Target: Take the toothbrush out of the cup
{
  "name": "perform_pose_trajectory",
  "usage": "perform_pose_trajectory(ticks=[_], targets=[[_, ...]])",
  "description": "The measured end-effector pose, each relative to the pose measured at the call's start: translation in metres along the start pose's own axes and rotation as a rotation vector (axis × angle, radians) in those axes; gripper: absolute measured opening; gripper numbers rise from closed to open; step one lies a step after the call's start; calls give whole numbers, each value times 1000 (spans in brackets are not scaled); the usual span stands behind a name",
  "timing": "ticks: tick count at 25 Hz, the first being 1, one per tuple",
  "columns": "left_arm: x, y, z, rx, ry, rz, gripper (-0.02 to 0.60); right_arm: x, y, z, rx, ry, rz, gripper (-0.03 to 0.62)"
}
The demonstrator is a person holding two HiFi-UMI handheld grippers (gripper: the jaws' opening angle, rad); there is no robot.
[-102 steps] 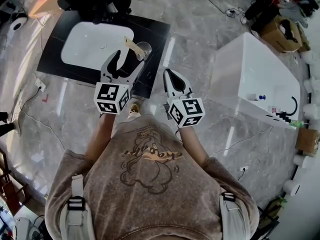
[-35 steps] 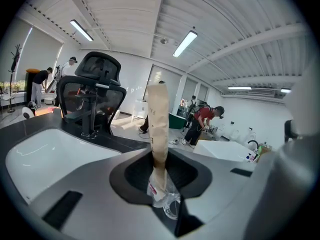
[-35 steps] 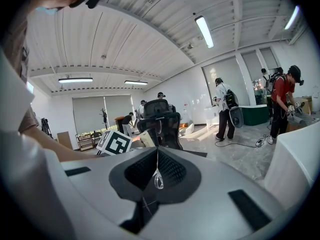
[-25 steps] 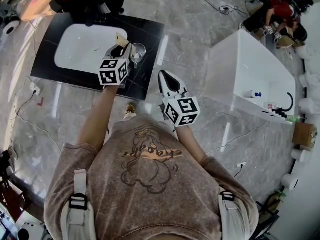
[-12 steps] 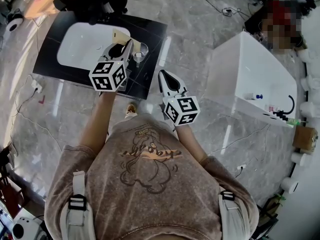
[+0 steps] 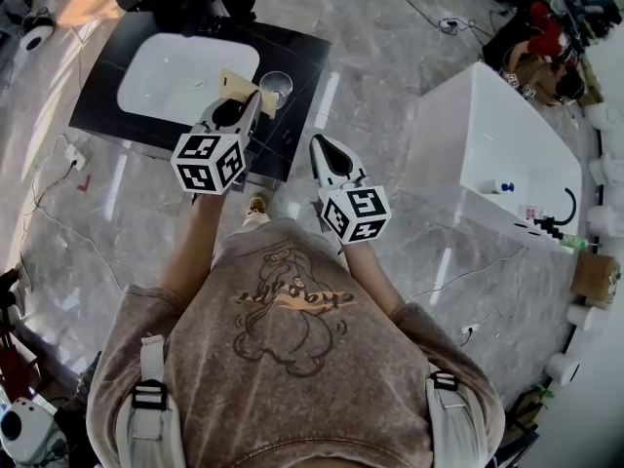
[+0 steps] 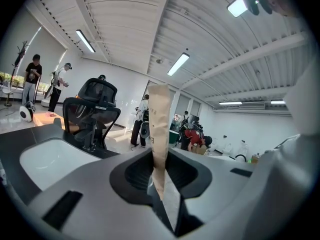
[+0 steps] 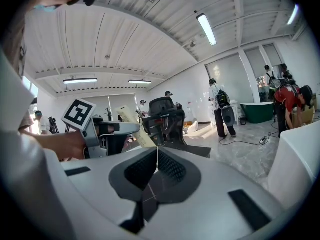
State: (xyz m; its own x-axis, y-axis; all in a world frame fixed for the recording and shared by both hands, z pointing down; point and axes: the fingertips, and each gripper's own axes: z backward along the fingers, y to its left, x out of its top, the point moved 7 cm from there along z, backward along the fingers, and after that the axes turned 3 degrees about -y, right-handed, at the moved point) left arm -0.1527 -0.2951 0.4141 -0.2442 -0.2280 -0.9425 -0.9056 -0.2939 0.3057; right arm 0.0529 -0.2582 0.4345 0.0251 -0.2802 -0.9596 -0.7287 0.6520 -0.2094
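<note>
Grey marble floor [image 6: 390,47] all round. The black desk [image 6: 297,115] is top left in my head view, with a white sink [image 6: 166,76] set into it. A white tub [image 6: 487,144] stands well apart on the right.

Left hand-held gripper [image 6: 251,103] is out over the desk's near right part, beside the sink's right edge. It's clenched on the toothbrush [image 7: 159,129], which is in a beige paper wrapper. In the left gripper view the wrapper stands nearly upright, pinched between the two pads, with its top well above the jaws. Its lower end is hidden behind them.

Right hand-held gripper [image 6: 320,147] is held off the desk's near edge, over the floor. Jaws are pressed together with nothing between them. From its view I can see the left one off to the side with the wrapper sticking up at a tilt.

Clear glass cup [image 6: 276,88] is upright on the desk at the sink's right corner. In the head view the wrapped toothbrush lies just beside it on the left, and I see nothing inside the rim. I can't tell whether the low end touches the cup.
</note>
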Motion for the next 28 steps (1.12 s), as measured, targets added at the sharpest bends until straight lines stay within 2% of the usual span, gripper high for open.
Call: perform_pose_trajectory(ticks=[7, 16, 23, 28], targets=[[-20, -24, 37, 15, 8, 30, 86, -10, 9, 30, 14, 9, -6, 18], [-31, -61, 86, 32, -8, 30, 86, -24, 27, 72, 81, 24, 2, 18], [-41, -77, 128, 57, 21, 29, 86, -34, 40, 93, 79, 22, -29, 18], [-46, -87, 150, 49, 31, 9, 86, -37, 50, 101, 75, 11, -37, 18]])
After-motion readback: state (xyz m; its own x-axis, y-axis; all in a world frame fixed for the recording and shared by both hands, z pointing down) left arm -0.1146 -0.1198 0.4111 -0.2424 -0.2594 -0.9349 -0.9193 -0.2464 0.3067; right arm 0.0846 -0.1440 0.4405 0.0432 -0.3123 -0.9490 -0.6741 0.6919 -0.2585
